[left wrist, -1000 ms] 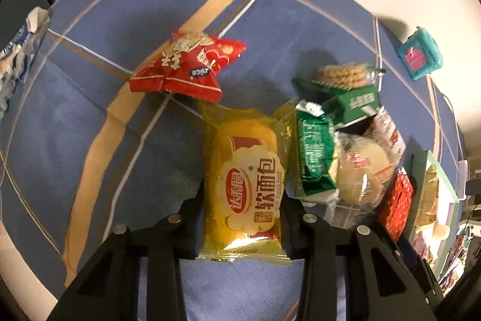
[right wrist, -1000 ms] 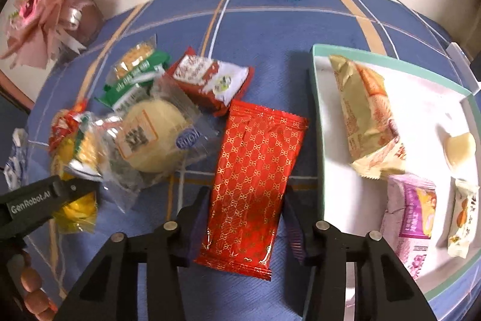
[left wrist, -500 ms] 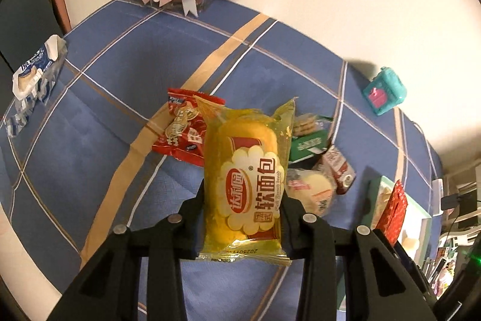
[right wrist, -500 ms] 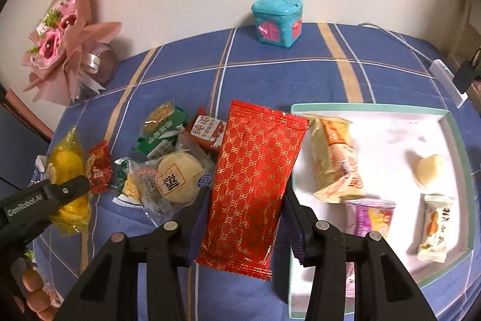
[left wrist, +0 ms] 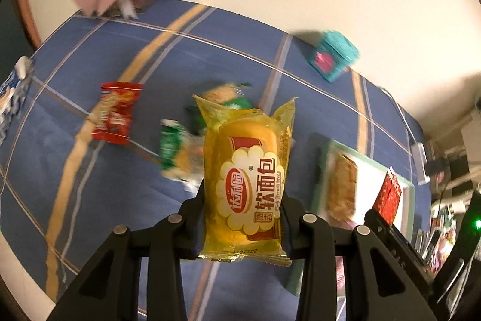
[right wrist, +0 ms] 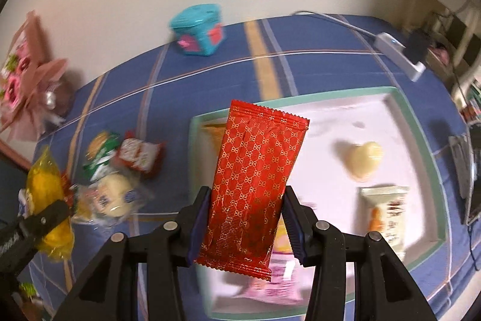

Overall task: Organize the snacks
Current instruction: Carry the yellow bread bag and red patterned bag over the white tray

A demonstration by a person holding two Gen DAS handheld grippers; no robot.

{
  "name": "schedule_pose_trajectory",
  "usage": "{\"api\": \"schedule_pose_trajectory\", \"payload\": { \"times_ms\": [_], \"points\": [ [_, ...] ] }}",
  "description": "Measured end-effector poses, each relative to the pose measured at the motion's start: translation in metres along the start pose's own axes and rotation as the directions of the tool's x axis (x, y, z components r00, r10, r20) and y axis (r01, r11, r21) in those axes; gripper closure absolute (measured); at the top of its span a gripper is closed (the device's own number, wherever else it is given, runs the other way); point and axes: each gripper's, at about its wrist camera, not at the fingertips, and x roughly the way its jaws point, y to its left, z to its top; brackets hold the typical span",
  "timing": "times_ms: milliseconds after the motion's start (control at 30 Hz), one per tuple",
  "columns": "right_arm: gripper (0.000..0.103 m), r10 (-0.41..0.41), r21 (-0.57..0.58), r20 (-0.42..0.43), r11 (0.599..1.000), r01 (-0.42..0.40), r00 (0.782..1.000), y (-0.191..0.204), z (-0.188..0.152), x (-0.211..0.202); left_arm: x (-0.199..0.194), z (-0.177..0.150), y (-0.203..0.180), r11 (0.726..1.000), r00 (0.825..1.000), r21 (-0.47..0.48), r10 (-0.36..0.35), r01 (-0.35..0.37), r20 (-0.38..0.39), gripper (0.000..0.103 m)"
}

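A yellow bread packet (left wrist: pixel 245 185) is pinched in the left gripper (left wrist: pixel 243 218), a red patterned packet (right wrist: pixel 255 185) in the right gripper (right wrist: pixel 246 218), both held above the cloth. The carrying step is judged underway; lowering into the tray (right wrist: pixel 421 122) (right side) is called for next.

Glossy foil red packet (right wrist: pixel 252 185), matt cloth tablecloth (right wrist: pixel 315 62)

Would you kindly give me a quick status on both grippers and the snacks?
Left gripper shut on yellow bread pack. Right gripper shut on red packet, over tray. Nothing in the way.
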Motion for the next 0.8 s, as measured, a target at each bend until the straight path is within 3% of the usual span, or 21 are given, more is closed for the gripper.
{"api": "schedule_pose_trajectory", "payload": {
  "times_ms": [300, 533, 800],
  "points": [
    [0.054, -0.066, 0.141, -0.007, 0.988, 0.067, 0.998, -0.080, 0.011, -0.001, 0.005, -0.026, -0.077, 0.982, 0.999, 0.183, -0.042, 0.045, -0.017, 0.063],
    [0.054, -0.099, 0.204, -0.005, 0.974, 0.098, 0.995, -0.127, 0.012, -0.002, 0.013, -0.053, -0.140, 0.932, 0.996, 0.350, -0.087, 0.094, -0.037, 0.063],
    [0.053, -0.085, 0.203, -0.004, 0.975, 0.084, 0.996, -0.141, 0.012, 0.007, 0.037, -0.061, -0.181, 0.881, 0.995, 0.463, -0.094, 0.096, -0.028, 0.063]
  ]
}}
